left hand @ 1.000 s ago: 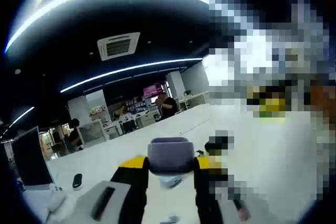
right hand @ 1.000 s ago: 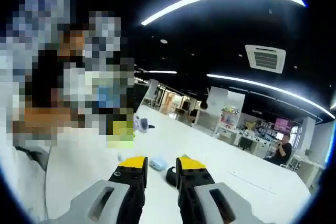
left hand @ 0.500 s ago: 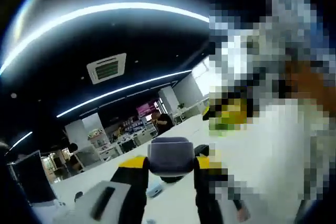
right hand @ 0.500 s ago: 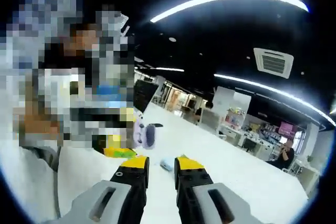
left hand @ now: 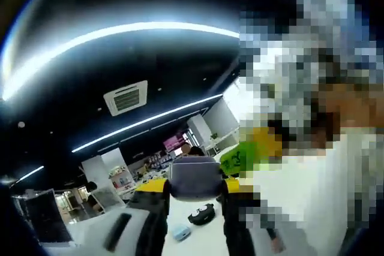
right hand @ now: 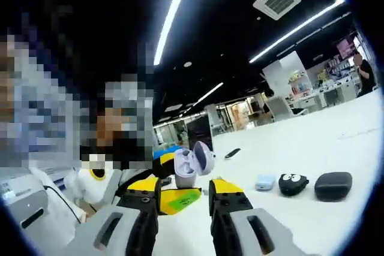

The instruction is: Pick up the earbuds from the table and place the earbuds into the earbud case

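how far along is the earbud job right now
Done: the left gripper holds the lavender earbud case up, with its lid open. In hand: just that case; the right gripper is open with nothing between its jaws. Left: I can't tell whether earbuds sit inside, so seating them is unconfirmed.

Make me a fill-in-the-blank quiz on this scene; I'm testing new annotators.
1. The left gripper grips a purple ____.
2. In the right gripper view, the case has its lid ____.
3. On the table, the black pouch lies between the blue pouch and a ____ one.

Missing words: case; open; grey.
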`<state>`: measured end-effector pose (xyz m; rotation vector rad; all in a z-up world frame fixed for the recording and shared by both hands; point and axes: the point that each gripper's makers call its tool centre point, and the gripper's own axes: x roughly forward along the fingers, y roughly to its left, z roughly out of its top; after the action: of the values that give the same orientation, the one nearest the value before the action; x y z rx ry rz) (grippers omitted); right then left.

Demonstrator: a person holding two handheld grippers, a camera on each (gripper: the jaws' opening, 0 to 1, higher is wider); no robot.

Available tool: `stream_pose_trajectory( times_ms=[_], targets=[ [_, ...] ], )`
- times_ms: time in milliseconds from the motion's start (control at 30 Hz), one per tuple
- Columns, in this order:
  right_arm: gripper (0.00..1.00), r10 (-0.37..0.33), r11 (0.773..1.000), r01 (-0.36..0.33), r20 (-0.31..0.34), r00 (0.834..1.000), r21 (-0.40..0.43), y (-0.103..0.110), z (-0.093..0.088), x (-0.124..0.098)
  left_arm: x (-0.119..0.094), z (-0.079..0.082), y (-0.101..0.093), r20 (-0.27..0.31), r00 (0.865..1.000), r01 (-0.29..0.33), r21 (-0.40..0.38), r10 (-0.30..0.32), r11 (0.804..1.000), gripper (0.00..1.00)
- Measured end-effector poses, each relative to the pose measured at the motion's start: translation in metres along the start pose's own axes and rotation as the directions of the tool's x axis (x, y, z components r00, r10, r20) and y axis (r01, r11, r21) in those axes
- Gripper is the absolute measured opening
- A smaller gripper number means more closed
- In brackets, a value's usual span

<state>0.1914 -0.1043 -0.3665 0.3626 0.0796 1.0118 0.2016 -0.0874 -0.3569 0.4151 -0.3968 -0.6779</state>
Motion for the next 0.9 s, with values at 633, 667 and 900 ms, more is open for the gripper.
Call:
stream_pose_trajectory(
  times_ms=[633,667,900],
  targets=[
    [0.22,-0.002,1.000,0.005,0.085,0.996,-0.031,0.019,0.001,0.011,0.001,0.014,-0.018,0.035,0.999,0.004,-0.003,-0.004,1.000,0.36],
    [0.22,0.008,1.000,-0.007,0.086,0.996,-0.021,0.017,0.001,0.011,0.000,0.013,-0.018,0.035,0.999,0.005,-0.005,-0.005,1.000,0.36],
    [0.16,0.069,0.992,-0.081,0.114,0.991,0.101,0.019,0.004,0.008,-0.004,0.018,-0.019,0.068,0.997,0.022,-0.008,-0.021,1.000,0.36]
  ],
)
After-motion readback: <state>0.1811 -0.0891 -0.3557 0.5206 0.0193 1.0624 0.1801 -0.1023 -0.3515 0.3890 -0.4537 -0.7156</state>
